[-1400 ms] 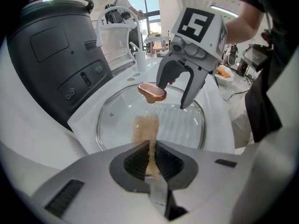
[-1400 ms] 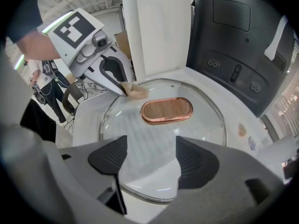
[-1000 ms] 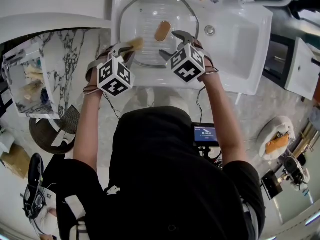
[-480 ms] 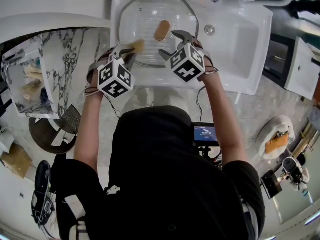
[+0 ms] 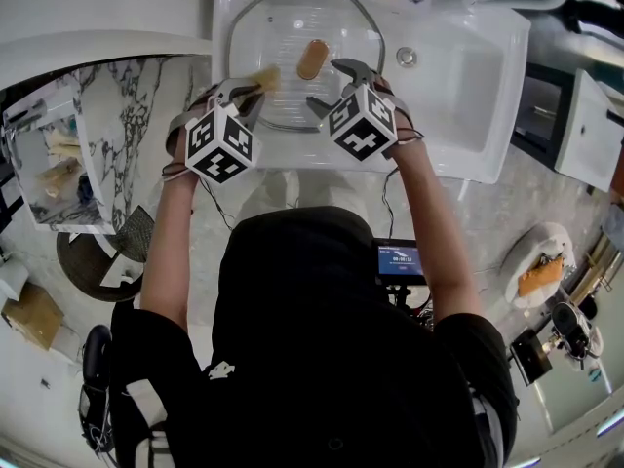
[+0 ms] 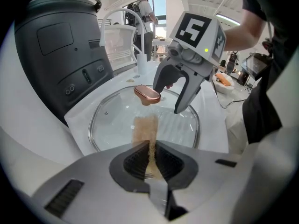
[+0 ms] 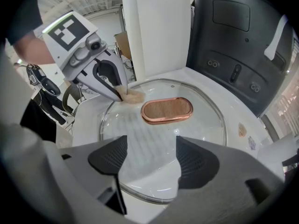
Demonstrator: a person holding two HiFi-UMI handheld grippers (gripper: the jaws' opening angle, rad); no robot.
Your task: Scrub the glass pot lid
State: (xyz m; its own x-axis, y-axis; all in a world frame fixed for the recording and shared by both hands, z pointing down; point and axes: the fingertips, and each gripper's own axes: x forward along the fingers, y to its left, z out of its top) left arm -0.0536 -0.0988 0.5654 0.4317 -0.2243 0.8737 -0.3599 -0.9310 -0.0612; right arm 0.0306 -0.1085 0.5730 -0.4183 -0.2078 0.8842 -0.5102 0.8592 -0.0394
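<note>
One white sink (image 5: 468, 86) holds one glass pot lid (image 5: 283, 22), lying flat. Two tools are over it. The left tool (image 6: 148, 155) is clamped on one tan scrub pad (image 6: 145, 127), whose far end meets the glass. The right tool (image 7: 148, 160) hangs empty with its jaws spread wide, near the lid's one copper-rimmed oval handle (image 7: 167, 109).

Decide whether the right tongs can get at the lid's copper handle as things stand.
Probably yes. The right tongs hang open and empty over the glass lid, only bare glass before the copper handle; the left tongs hold the sponge aside.
</note>
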